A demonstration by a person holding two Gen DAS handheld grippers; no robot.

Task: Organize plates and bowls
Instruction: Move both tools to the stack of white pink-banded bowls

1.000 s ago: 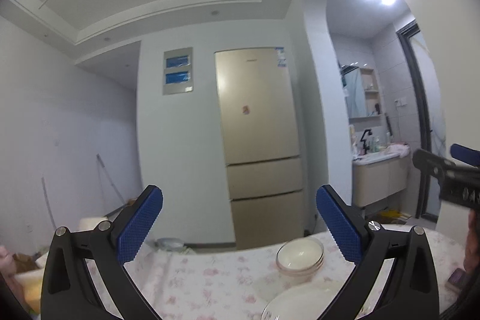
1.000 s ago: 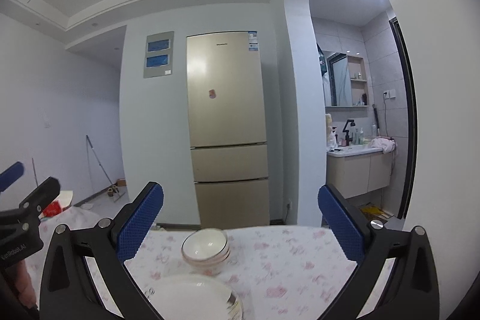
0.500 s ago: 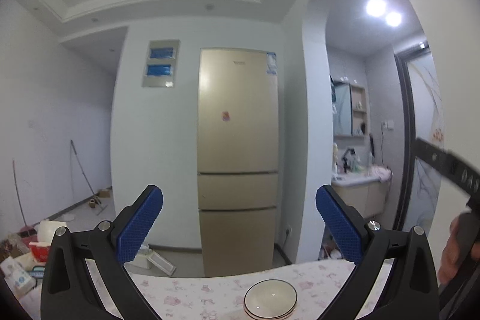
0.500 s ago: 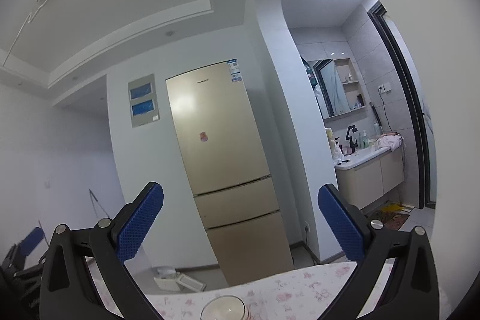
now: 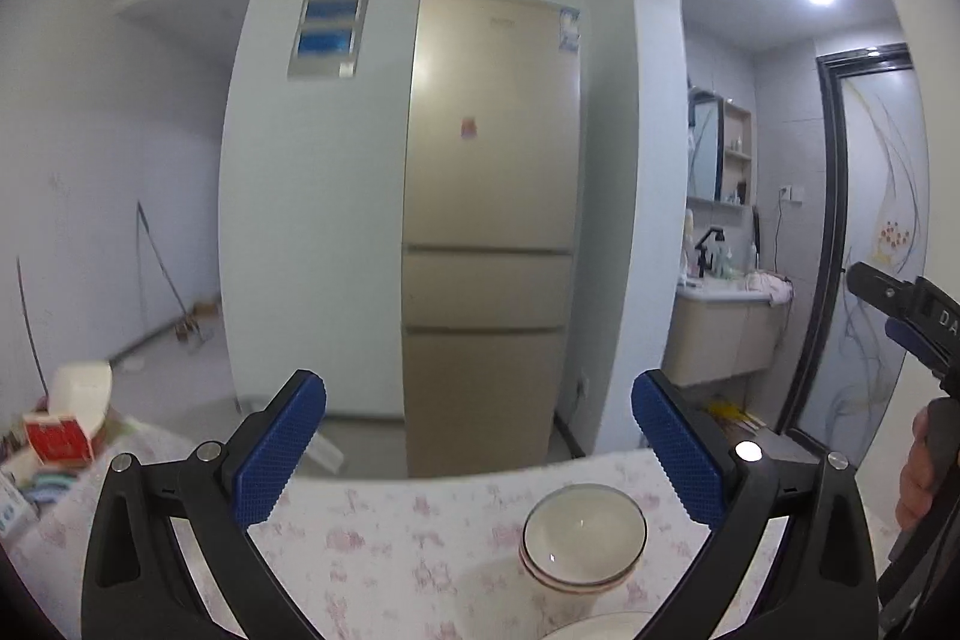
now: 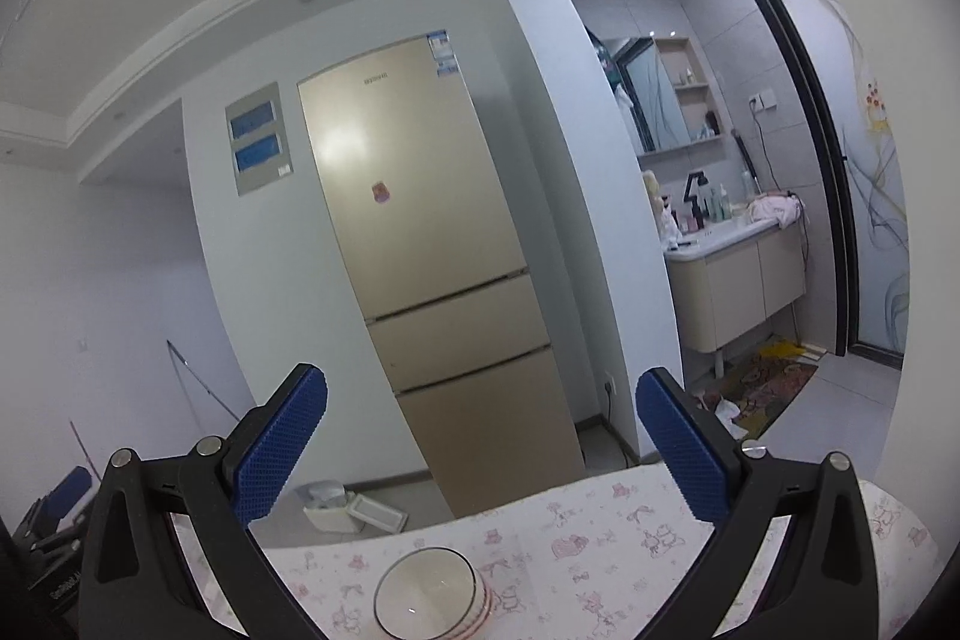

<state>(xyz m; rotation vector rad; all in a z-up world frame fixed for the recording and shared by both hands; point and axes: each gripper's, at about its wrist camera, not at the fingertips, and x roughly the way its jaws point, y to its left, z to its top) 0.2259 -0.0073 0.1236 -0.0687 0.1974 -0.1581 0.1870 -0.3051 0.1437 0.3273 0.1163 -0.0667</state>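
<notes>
Biggest risk I see: both grippers point up at the room, so the bowl stack (image 5: 583, 537) sits low in view and a blind reach could knock it off the tabletop (image 5: 384, 550). Left gripper (image 5: 477, 451) and right gripper (image 6: 480, 445) are both spread wide, holding nothing. Count: one stack, looks like two or three bowls, plus one plate rim (image 5: 600, 628) just in front.

Glossy ceramic bowls (image 5: 583, 538); matt printed cloth on table (image 5: 384, 550); tongs' textured blue pads (image 5: 281, 451); satin-sheen fridge (image 5: 489, 196).
</notes>
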